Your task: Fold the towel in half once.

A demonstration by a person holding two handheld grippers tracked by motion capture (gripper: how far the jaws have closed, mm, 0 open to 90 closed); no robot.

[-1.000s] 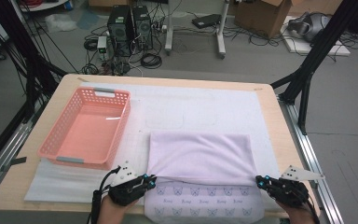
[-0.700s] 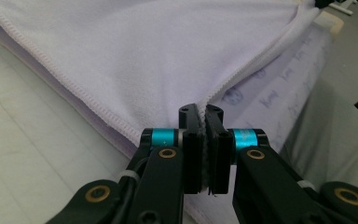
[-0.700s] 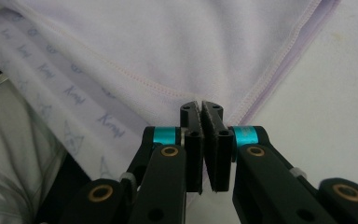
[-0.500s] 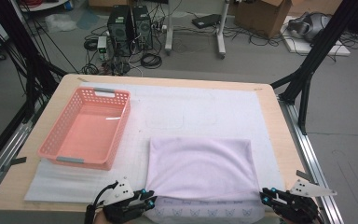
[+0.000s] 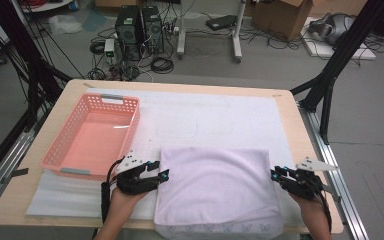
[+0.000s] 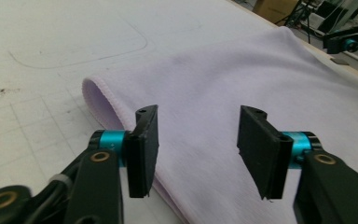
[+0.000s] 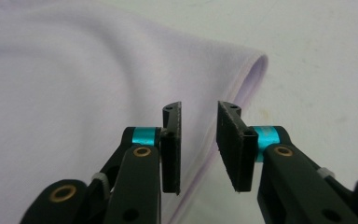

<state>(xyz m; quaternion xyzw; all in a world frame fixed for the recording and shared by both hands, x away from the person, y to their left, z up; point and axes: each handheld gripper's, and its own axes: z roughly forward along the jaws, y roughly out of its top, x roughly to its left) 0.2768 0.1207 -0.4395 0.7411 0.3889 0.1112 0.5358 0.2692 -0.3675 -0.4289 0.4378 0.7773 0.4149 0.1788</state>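
Observation:
A folded lilac towel (image 5: 215,187) lies flat at the table's near middle, with a strip of butterfly print along its front edge. My left gripper (image 5: 162,174) sits at the towel's left edge, open. Its jaws have just been opening over the towel (image 6: 242,70) and grip nothing. My right gripper (image 5: 275,174) sits at the towel's right edge. Its jaws have just been closing a little but still stand apart above the towel's hem (image 7: 242,84), so it is open. In their own views the left gripper (image 6: 198,112) and the right gripper (image 7: 200,106) each hover just above the cloth.
A pink plastic basket (image 5: 60,160), with nothing in it, stands at the left on the white mat (image 5: 220,115). The table's front edge runs just below the towel. The right gripper (image 6: 349,42) shows far off across the towel in the left gripper view.
Both grippers were shut at the towel's front corners and have let go. They have moved away from me along the towel's sides. The printed strip is now mostly covered.

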